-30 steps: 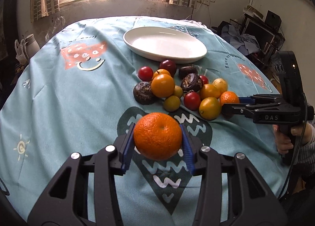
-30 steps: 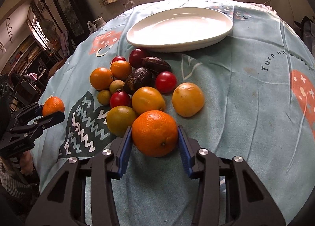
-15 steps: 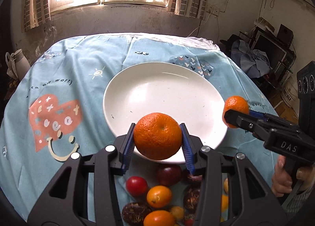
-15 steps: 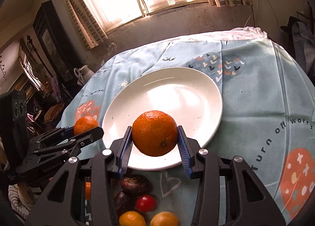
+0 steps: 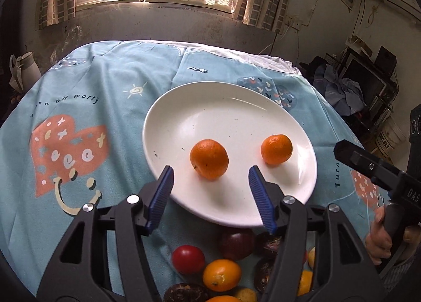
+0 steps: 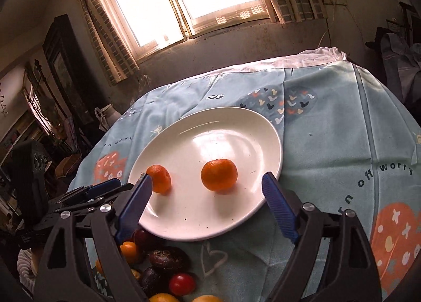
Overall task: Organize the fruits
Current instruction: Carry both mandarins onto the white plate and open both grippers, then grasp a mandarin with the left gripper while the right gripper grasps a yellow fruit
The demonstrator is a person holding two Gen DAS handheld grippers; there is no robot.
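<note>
A white oval plate (image 5: pixel 231 107) lies on the blue tablecloth and holds two oranges. In the left wrist view, one orange (image 5: pixel 209 159) sits just beyond my open left gripper (image 5: pixel 210 177), and the other orange (image 5: pixel 276 149) lies to its right. In the right wrist view, the plate (image 6: pixel 223 131) holds one orange (image 6: pixel 219 174) ahead of my open right gripper (image 6: pixel 208 183) and the other orange (image 6: pixel 159 178) at the left. Both grippers are empty, just short of the plate's near rim.
A pile of small fruits, red (image 5: pixel 188 259), orange (image 5: pixel 221 275) and dark purple (image 5: pixel 236 242), lies on the cloth in front of the plate. It also shows in the right wrist view (image 6: pixel 168 258). The right gripper body (image 5: pixel 379 173) is at the right. The table's far edge faces a wall.
Both grippers carried an orange from the pile up to the plate, then opened. The two oranges now rest on the plate and both grippers have drawn back a little.
</note>
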